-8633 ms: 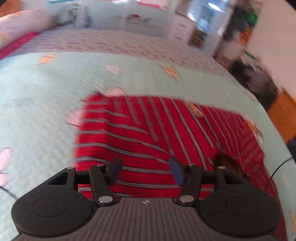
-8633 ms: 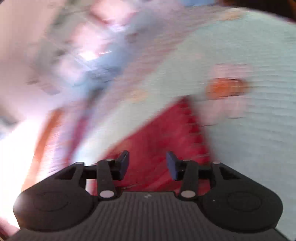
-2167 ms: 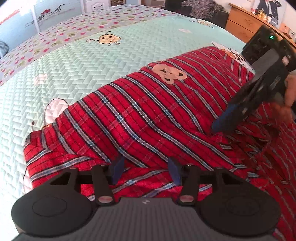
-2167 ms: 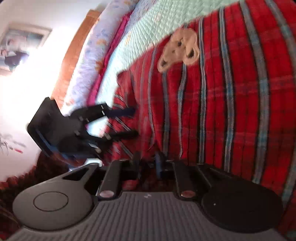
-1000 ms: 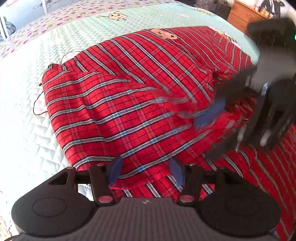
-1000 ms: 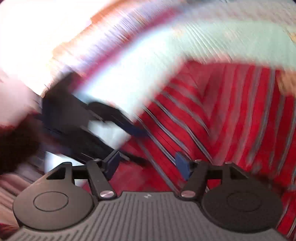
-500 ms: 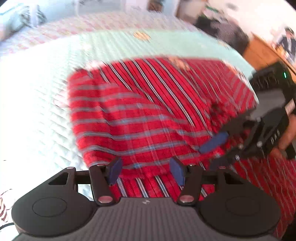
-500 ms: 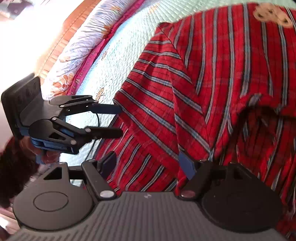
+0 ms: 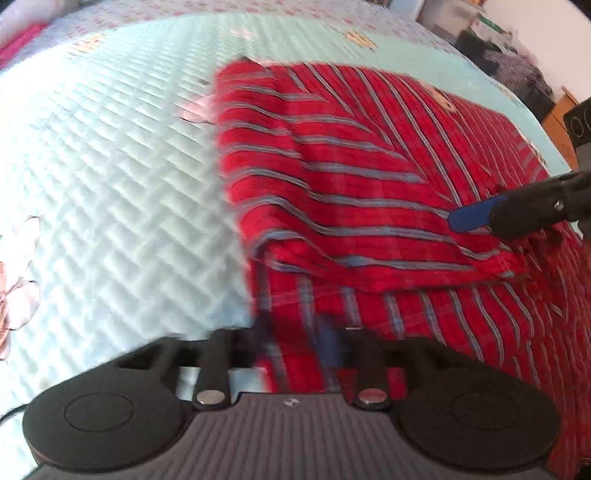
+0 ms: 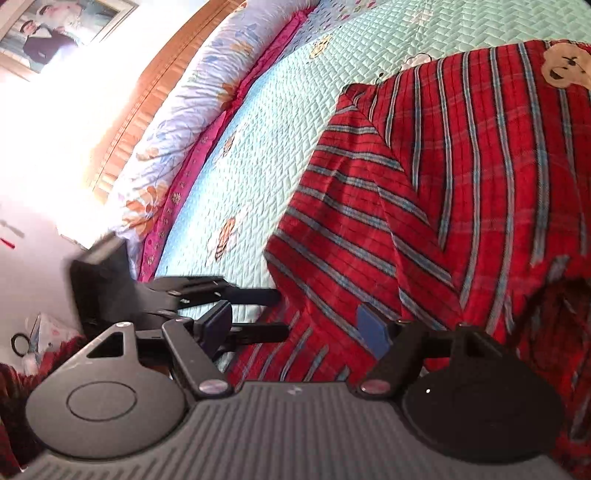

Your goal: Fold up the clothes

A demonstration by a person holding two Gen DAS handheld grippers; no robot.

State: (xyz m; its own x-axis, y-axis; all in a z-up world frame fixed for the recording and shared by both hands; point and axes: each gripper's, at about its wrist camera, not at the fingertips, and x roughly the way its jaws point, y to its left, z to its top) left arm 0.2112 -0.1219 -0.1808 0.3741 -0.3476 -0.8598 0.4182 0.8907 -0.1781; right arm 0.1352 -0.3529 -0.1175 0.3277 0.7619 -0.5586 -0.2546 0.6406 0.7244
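Observation:
A red plaid garment (image 9: 369,192) with a bear patch (image 10: 565,66) lies on the mint quilted bedspread (image 9: 110,184). One side of it is folded over the body. My left gripper (image 9: 295,339) sits low at the garment's near left edge. Its jaws are closing with the hem between them, and a gap still shows between the fingers. The right wrist view shows the left gripper (image 10: 280,312) at that same edge. My right gripper (image 10: 295,328) is open above the folded flap with nothing held. In the left wrist view the right gripper (image 9: 480,225) hovers at the flap's right corner.
A long floral pillow (image 10: 207,110) and a wooden headboard (image 10: 166,74) line the bed's far side, with a framed picture (image 10: 55,33) above. Dark clutter (image 9: 517,70) and a wooden cabinet (image 9: 565,122) stand beyond the bed's right corner.
My left gripper has slid to the garment's left edge and its jaws have narrowed around the hem. The right gripper has drawn back toward the right with its jaws wide.

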